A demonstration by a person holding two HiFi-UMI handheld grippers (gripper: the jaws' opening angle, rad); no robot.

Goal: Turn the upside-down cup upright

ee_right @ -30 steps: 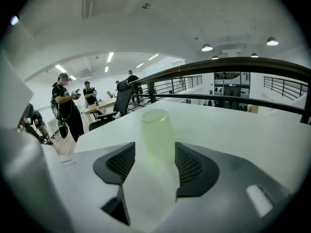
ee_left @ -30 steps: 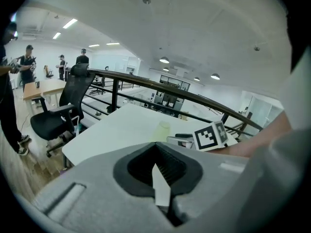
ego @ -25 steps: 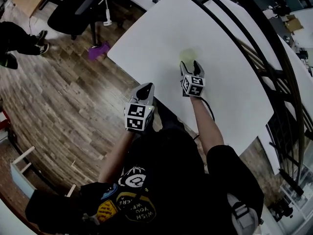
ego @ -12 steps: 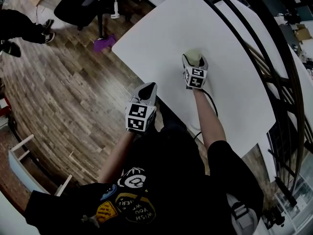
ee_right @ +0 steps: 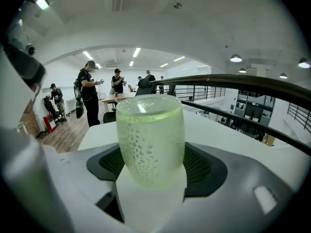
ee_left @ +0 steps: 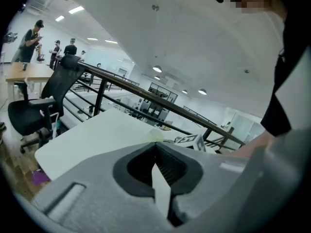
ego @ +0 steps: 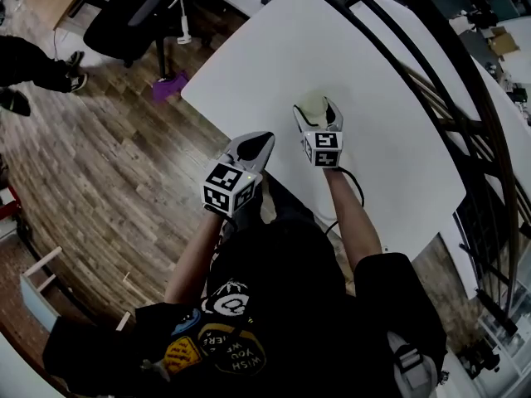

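Observation:
A pale green, dimpled translucent cup (ego: 316,102) stands on the white table (ego: 373,65). In the right gripper view the cup (ee_right: 150,140) fills the middle, and I cannot tell which end is up. My right gripper (ego: 315,108) straddles it. Its jaws have just been opening and now stand wide, one on each side of the cup, without pressing on it. My left gripper (ego: 259,142) is shut and empty at the table's near edge, left of the cup. In its own view the left gripper (ee_left: 158,152) points over the table (ee_left: 97,135).
A dark railing (ego: 431,65) runs along the table's far side. On the wooden floor to the left are a black office chair (ego: 124,19), a purple object (ego: 168,85) and a person's legs (ego: 25,65). Several people stand far off in the right gripper view.
My right gripper's jaws have spread wider around the cup. My left gripper has lifted and moved slightly toward the table edge.

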